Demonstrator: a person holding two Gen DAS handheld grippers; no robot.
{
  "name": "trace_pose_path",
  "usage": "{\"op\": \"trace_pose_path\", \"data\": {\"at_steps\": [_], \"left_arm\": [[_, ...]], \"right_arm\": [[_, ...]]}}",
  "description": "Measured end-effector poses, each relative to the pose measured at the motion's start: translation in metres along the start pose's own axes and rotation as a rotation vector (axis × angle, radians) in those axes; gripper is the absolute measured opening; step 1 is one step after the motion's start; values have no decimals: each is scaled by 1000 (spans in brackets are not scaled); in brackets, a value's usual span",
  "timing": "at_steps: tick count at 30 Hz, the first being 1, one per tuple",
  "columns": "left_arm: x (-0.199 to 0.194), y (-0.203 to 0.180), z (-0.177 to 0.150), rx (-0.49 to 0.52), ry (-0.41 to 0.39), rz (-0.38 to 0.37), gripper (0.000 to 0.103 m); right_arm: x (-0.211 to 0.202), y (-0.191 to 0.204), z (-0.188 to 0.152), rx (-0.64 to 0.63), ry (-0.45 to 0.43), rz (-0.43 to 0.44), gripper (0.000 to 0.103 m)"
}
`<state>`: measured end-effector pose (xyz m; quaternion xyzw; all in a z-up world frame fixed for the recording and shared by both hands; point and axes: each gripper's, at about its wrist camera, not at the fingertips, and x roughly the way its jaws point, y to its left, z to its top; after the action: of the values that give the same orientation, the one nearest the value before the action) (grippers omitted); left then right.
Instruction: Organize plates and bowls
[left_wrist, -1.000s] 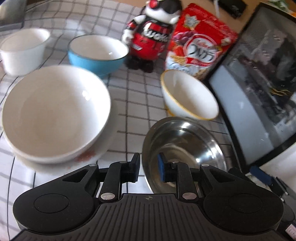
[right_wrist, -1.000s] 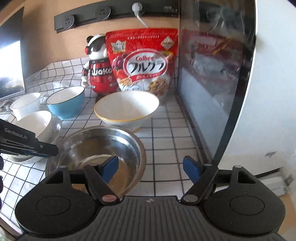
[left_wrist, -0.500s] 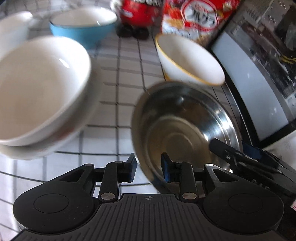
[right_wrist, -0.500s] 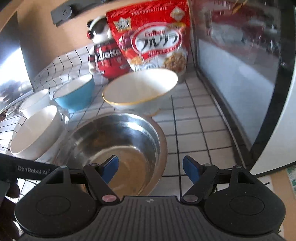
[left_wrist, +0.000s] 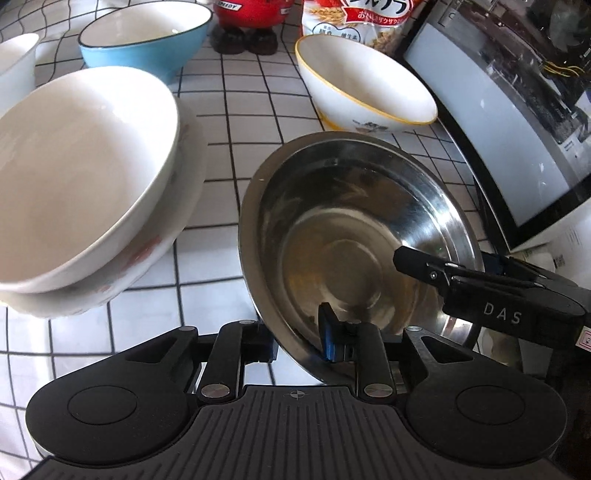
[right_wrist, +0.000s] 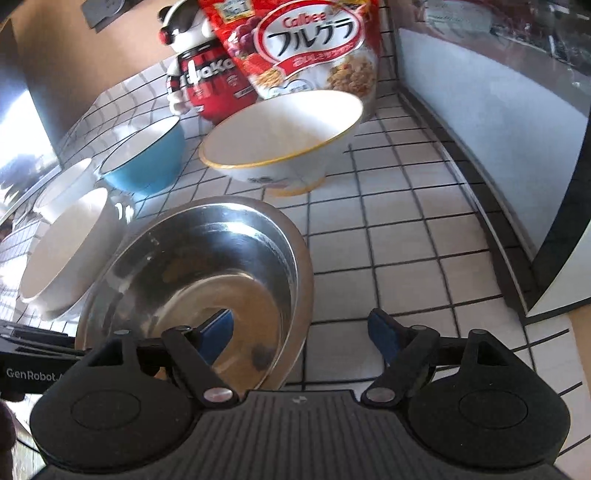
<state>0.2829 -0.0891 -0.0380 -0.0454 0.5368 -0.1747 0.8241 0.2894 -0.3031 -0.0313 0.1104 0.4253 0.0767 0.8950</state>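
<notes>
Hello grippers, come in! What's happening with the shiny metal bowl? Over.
Left gripper closing astride steel bowl near rim, grip unconfirmed. Right gripper open, opening wider, straddling opposite rim. Yellow-rimmed bowl close behind; stacked white bowl alongside.

Empty steel bowl (left_wrist: 354, 236) tilted beside stacked white bowl (left_wrist: 74, 177)

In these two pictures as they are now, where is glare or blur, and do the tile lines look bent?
Left wrist view: glare on the steel bowl near its right rim; the large white bowl is soft and washed out; the tile lines curve. Right wrist view: a bright streak inside the steel bowl; the blue bowl and white bowls at left are smeared; the lines bow.
</notes>
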Motion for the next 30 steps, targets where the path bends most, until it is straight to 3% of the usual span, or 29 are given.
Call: {"op": "trace_pose_path", "data": {"at_steps": [6, 10, 14, 17, 22, 25, 30], "left_arm": [[1, 0, 3, 1, 11, 2, 24], [1, -5, 3, 12, 7, 23, 23], [1, -12, -1, 22, -12, 57, 24], [1, -13, -3, 4, -20, 52, 24], [-1, 1, -6, -83, -42, 8, 24], [-3, 1, -6, -90, -44, 10, 24], [-2, 1, -1, -115, -24, 19, 22]], "right_arm": [[2, 2, -1, -7, 14, 54, 103], [4, 1, 4, 24, 31, 65, 103], [5, 2, 2, -33, 32, 85, 102], [5, 6, 4, -81, 29, 82, 88], [7, 2, 11, -71, 30, 99, 78], [8, 2, 12, -84, 30, 103, 66], [9, 8, 11, -142, 35, 88, 37]]}}
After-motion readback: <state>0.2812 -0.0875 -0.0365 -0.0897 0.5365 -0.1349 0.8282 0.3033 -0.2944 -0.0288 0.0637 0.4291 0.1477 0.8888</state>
